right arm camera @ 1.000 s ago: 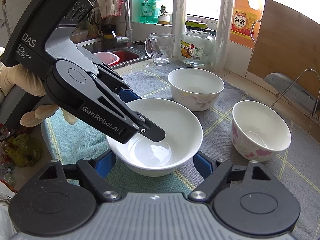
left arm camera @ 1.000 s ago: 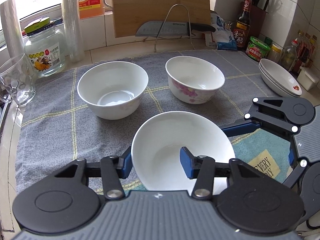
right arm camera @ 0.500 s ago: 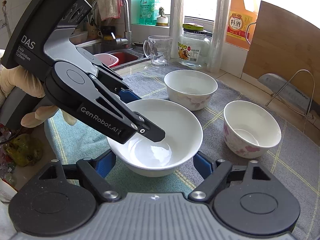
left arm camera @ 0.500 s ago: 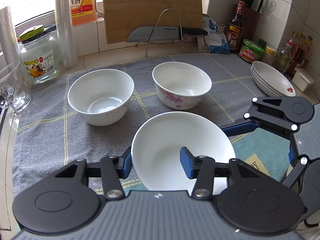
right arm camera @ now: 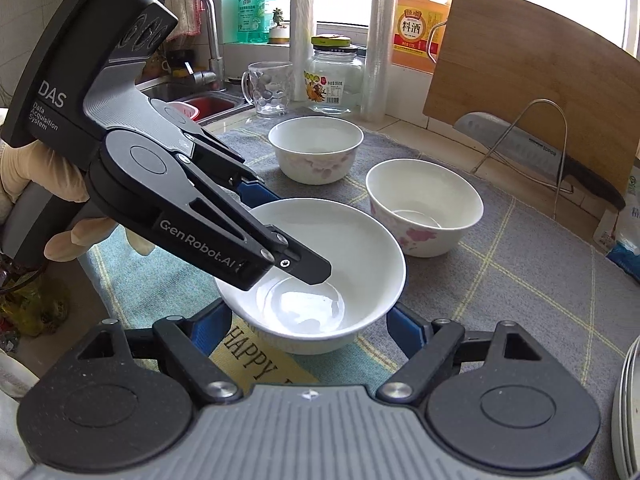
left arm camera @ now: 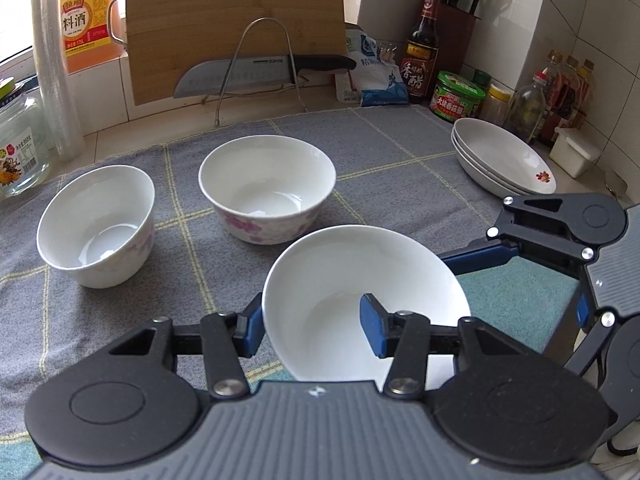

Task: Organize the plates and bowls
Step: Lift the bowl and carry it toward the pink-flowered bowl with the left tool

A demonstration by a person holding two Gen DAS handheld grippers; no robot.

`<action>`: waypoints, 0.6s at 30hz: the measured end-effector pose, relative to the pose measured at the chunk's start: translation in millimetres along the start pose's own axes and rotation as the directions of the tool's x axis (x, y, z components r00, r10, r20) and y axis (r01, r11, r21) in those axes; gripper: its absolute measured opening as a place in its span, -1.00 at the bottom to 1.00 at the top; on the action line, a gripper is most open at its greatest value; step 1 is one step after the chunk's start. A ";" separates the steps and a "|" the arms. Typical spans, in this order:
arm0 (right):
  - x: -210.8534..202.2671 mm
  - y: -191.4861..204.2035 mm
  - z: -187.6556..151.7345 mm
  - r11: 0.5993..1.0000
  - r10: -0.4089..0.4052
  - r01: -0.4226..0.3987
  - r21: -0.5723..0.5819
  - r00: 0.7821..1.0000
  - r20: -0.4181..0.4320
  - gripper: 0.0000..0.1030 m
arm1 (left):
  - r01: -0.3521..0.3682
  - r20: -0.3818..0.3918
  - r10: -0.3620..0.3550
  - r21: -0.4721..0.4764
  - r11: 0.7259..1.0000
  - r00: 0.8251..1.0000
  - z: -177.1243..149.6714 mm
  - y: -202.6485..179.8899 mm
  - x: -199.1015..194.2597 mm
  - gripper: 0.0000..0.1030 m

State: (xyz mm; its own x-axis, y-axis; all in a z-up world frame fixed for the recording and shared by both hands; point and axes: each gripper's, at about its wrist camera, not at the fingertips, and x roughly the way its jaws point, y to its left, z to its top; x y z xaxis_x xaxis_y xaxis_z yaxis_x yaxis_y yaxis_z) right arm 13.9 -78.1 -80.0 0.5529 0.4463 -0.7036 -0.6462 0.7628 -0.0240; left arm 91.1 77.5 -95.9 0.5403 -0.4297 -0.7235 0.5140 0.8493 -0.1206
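A plain white bowl [left arm camera: 336, 280] [right arm camera: 320, 248] is gripped by both grippers over the edge of a teal mat [right arm camera: 160, 280]. My left gripper [left arm camera: 312, 328] [right arm camera: 286, 234] is shut on its rim, one finger inside and one outside. My right gripper [right arm camera: 308, 328] [left arm camera: 532, 280] is shut on the bowl's lower sides, a blue pad on each side. Two flowered bowls [left arm camera: 266, 196] [left arm camera: 96, 224] stand upright on the grey cloth [left arm camera: 400, 168] behind it. In the right wrist view they [right arm camera: 316, 148] [right arm camera: 424, 204] are beyond the held bowl. Stacked white plates [left arm camera: 504, 160] [right arm camera: 628, 400] sit at the right.
A knife on a wire rack [left arm camera: 256, 72] and a wooden cutting board [left arm camera: 236, 20] stand at the back. Bottles and jars [left arm camera: 456, 96] crowd the right corner. A glass jar [right arm camera: 336, 80], a mug [right arm camera: 268, 88] and the sink [right arm camera: 200, 100] lie to the left. A gloved hand [right arm camera: 24, 180] holds the left gripper.
Both grippers have carried the white bowl to the right across the cloth, toward the stacked plates. The two flowered bowls have slid leftward in both views. Neither grip has changed.
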 end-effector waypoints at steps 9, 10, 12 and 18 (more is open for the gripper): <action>-18.2 -19.9 -16.7 0.999 -0.041 0.041 0.027 0.999 -0.015 0.70 | 0.043 -0.011 -0.043 0.025 0.999 0.999 8.9 -30.3 21.1 -0.06; -19.3 -21.4 -18.9 0.999 -0.044 0.044 0.028 0.999 -0.019 0.70 | 0.045 -0.012 -0.045 0.027 0.999 0.999 9.1 -32.0 22.9 -0.06; -19.0 -23.7 -21.9 0.998 -0.047 0.048 0.031 0.999 -0.028 0.70 | 0.051 -0.016 -0.051 0.029 0.998 0.999 8.9 -35.7 26.4 -0.06; -18.8 -29.2 -27.5 0.998 -0.041 0.043 0.039 0.998 -0.041 0.70 | 0.054 -0.021 -0.053 0.025 0.998 0.998 9.0 -41.2 30.9 -0.06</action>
State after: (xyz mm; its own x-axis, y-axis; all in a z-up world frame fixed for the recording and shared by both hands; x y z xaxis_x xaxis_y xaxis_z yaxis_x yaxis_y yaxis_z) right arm 7.9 -121.6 -85.6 0.5568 0.3948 -0.7309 -0.6010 0.7988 -0.0264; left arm 92.7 26.5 -107.1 0.4982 -0.4678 -0.7300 0.5587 0.8170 -0.1423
